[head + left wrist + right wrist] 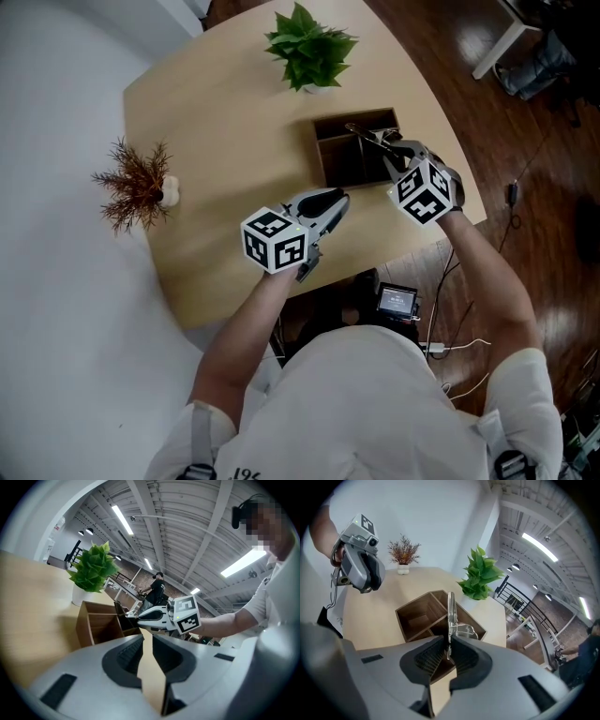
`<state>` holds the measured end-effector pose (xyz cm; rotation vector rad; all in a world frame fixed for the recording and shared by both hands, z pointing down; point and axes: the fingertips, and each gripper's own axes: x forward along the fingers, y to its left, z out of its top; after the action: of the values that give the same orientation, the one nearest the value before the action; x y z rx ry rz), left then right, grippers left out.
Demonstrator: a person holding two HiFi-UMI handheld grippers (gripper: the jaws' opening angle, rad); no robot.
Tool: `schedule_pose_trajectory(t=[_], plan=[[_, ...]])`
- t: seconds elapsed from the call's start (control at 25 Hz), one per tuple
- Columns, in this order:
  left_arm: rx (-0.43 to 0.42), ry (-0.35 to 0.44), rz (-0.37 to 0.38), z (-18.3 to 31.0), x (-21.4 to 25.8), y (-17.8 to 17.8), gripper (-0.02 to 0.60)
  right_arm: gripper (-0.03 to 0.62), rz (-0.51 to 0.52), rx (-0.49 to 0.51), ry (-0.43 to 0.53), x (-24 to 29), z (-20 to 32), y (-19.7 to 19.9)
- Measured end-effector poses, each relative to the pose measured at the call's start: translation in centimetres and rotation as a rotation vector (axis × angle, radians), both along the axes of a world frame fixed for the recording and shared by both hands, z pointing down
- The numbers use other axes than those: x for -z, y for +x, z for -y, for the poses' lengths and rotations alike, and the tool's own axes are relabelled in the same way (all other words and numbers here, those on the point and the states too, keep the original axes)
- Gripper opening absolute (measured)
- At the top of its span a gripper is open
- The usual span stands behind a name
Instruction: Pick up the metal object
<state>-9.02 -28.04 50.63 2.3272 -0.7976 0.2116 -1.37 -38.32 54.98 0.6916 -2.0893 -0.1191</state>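
The right gripper (448, 646) was clamped on a slim metal object (450, 613), which was pinched by its near end between the closed jaws. The object was held pointing away from the gripper, over a dark wooden box (356, 118). Whether it touched the box could not be told. The box was open at the top and divided by inner partitions into compartments. Their bare wooden floors were seen around the object.

The left gripper (147, 641) was held beside the box over a pale wooden table (225, 122). Its jaws were parted by a narrow gap, and only the tabletop was seen through it.

Two grippers, one metal object and one box were counted. Two plants were set further off on the table: a leafy green plant (309, 45) and a dried reddish sprig (139, 183), well apart from each other.
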Motion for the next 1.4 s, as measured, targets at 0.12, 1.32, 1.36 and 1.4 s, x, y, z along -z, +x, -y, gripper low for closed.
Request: schedule_pose_trajectory(t=[0.12, 1.32, 1.36, 1.4], plan=[[-0.005, -0.007, -0.001, 0.1, -0.2, 0.2, 0.041, 0.048, -0.025, 0.012, -0.001, -0.4, 0.2, -0.1], [-0.002, -0.027, -0.005, 1.2, -1.3, 0.5, 0.041, 0.008, -0.026, 0.009, -0.023, -1.6, 1.0, -1.1], [0.000, -0.024, -0.008, 1.1, -1.2, 0.4, 0.041, 0.006, -0.011, -0.004, -0.030, -1.5, 1.1, -1.1], [0.001, -0.021, -0.009, 1.1, -1.0, 0.4, 0.041, 0.006, 0.002, -0.015, -0.035, -1.4, 1.1, -1.0]])
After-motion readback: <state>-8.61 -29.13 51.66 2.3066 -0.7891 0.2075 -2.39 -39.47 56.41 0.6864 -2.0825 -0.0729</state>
